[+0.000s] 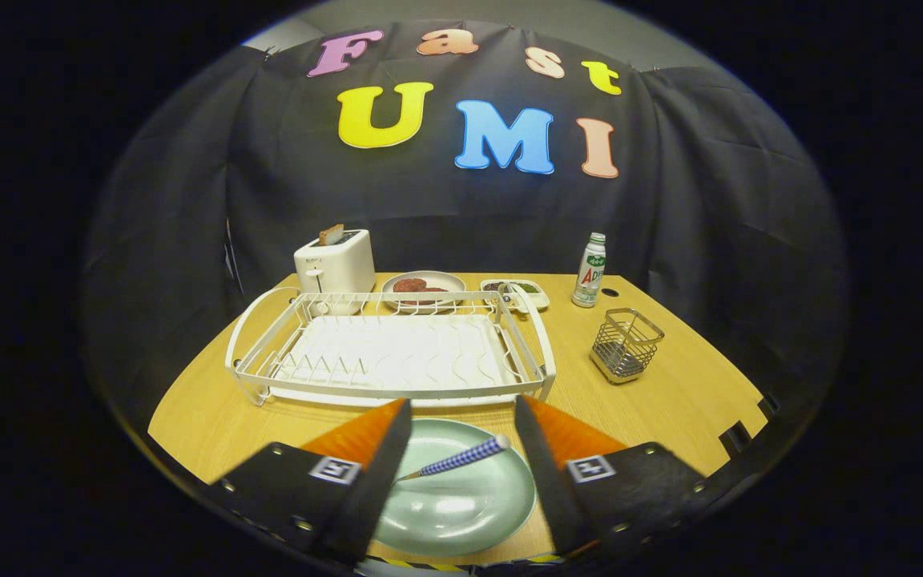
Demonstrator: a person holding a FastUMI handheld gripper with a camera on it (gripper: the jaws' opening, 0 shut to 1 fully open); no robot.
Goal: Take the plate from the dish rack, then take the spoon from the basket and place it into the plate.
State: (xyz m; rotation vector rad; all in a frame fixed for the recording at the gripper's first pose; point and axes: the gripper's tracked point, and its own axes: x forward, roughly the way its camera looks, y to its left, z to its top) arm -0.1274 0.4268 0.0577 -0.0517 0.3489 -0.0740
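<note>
A pale green plate [461,505] lies flat on the wooden table, just in front of the white dish rack [389,353]. Across the plate rests a spoon [457,458] with a blue checkered handle, its handle end pointing toward the rack. My gripper [461,410] hovers over the plate, open, with the spoon lying free in the gap between the fingers and touched by neither. The dish rack holds no dishes. The wire mesh basket [626,344] stands to the right of the rack with nothing showing inside it.
Behind the rack stand a white toaster [335,263] with a slice of bread, a plate of food [423,287], a small tray [516,292] and a bottle [590,271]. The table's right edge has notches [738,437].
</note>
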